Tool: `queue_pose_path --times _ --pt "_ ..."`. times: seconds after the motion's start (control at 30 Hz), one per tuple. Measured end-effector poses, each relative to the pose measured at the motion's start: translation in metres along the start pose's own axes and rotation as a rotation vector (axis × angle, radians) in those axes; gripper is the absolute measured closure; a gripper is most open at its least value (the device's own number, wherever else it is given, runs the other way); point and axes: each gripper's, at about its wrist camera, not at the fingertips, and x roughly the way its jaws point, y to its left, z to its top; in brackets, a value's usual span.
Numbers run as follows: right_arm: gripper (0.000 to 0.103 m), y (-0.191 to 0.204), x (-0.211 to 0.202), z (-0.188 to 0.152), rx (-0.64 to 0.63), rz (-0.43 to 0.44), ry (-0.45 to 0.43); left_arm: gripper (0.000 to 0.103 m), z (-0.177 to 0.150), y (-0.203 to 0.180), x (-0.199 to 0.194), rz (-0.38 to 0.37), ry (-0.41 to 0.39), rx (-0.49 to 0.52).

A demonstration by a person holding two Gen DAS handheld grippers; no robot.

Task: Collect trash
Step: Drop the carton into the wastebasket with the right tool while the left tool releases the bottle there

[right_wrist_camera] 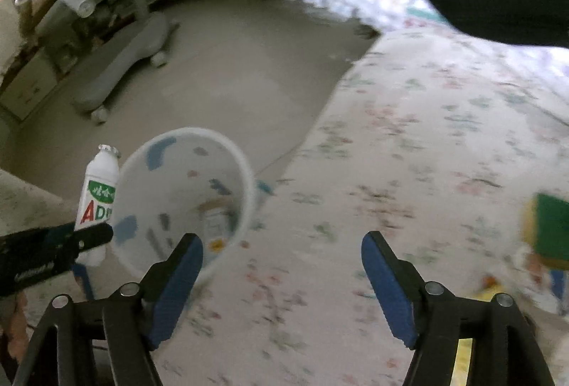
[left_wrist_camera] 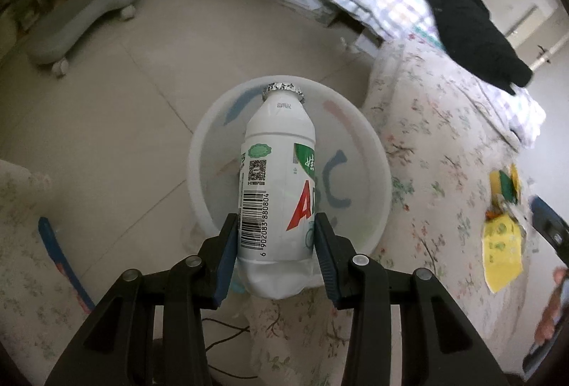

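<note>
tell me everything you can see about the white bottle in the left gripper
The bottle is a small white plastic drink bottle with a crinkled foil seal on its mouth, so it looks unopened or resealed. Its label shows a barcode, a QR code, red letters and a green patch. Its base looks dented. The left gripper clamps its lower body between blue pads, neck pointing away, held above the white bin beside the floral bed.

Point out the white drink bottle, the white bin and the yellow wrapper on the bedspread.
white drink bottle (left_wrist_camera: 277,179): left wrist view, on the label by the QR code.
white bin (left_wrist_camera: 370,137): left wrist view, on the right rim.
yellow wrapper (left_wrist_camera: 501,250): left wrist view, on its flat yellow middle.
</note>
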Motion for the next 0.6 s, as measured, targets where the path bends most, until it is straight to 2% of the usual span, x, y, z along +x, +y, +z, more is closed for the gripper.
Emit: queue_pose_path --times 0.07,0.1,0.13,0.33,0.6 --pt "0.025 -0.015 -0.012 -0.004 0.013 -0.021 -0.011 0.038 0.002 -0.002 0.0 0.033 -0.004 -0.022" --pt "0.025 -0.021 -0.017 -0.006 0.019 -0.031 -0.018 0.021 0.002 -0.004 -0.001 0.044 -0.017 -0.022" --pt "0.024 -0.03 -0.024 -0.009 0.027 -0.041 -0.026 0.015 0.002 -0.007 -0.005 0.06 -0.04 -0.017" --pt "0.022 -0.071 -0.055 -0.019 0.064 -0.095 -0.058 0.008 -0.005 -0.022 -0.016 0.122 -0.078 0.029" --pt "0.02 -0.126 -0.086 -0.036 0.158 -0.165 -0.082 0.008 -0.016 -0.047 -0.025 0.065 -0.045 0.048"
